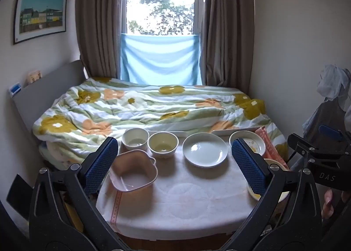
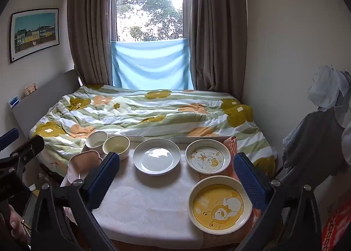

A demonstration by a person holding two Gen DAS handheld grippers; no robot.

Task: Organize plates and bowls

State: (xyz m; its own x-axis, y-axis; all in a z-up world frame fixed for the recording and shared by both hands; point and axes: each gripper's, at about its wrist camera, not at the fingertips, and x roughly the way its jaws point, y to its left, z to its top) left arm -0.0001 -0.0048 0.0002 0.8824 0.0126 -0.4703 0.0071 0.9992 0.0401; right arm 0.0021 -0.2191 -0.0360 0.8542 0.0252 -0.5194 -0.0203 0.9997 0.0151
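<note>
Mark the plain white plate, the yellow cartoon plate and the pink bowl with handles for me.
plain white plate [image 2: 156, 156], right wrist view, on its flat centre.
yellow cartoon plate [image 2: 217, 206], right wrist view, on the yellow printed centre.
pink bowl with handles [image 1: 133, 170], left wrist view, on its inner wall.

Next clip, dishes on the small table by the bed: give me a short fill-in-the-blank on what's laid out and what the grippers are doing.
1. The plain white plate sits directly left of the plate printed with a ____.
2. The yellow plate is the dish ____ to the camera.
3. The pink dish lies left of the two round ____.
4. The left gripper and right gripper both hold ____.

Missing words: duck; nearest; bowls; nothing
</note>
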